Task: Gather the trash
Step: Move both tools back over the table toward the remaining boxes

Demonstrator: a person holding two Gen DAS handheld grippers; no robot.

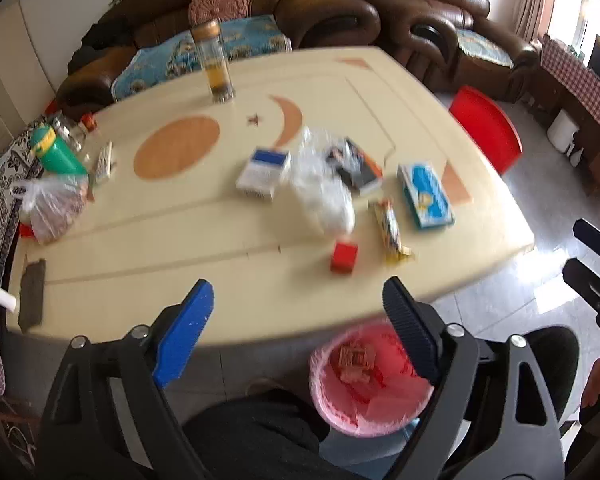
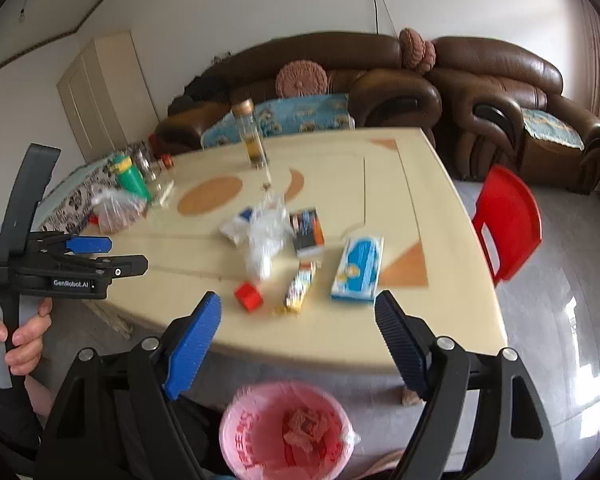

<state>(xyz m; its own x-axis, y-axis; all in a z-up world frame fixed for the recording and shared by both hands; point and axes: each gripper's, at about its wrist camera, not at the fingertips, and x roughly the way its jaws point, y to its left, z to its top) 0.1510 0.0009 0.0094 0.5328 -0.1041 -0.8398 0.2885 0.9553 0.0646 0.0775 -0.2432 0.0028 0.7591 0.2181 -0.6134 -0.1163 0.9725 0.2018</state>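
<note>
— Left wrist view: what's in the bin (image 1: 370, 390)?
— At six o'clock, below the table (image 1: 172, 240) edge: pink liner, crumpled brownish wrappers (image 1: 356, 360) inside.
— And the grippers?
— Left gripper (image 1: 298, 300) and right gripper (image 2: 298, 312) both gape, nothing between them.
— Other containers?
— Glass bottle (image 1: 216, 64) at twelve o'clock, amber liquid low inside; clear bag (image 1: 52, 208) at nine, holding something reddish.

Home living room: leather sofa (image 2: 380, 76), table (image 2: 380, 184)
</note>
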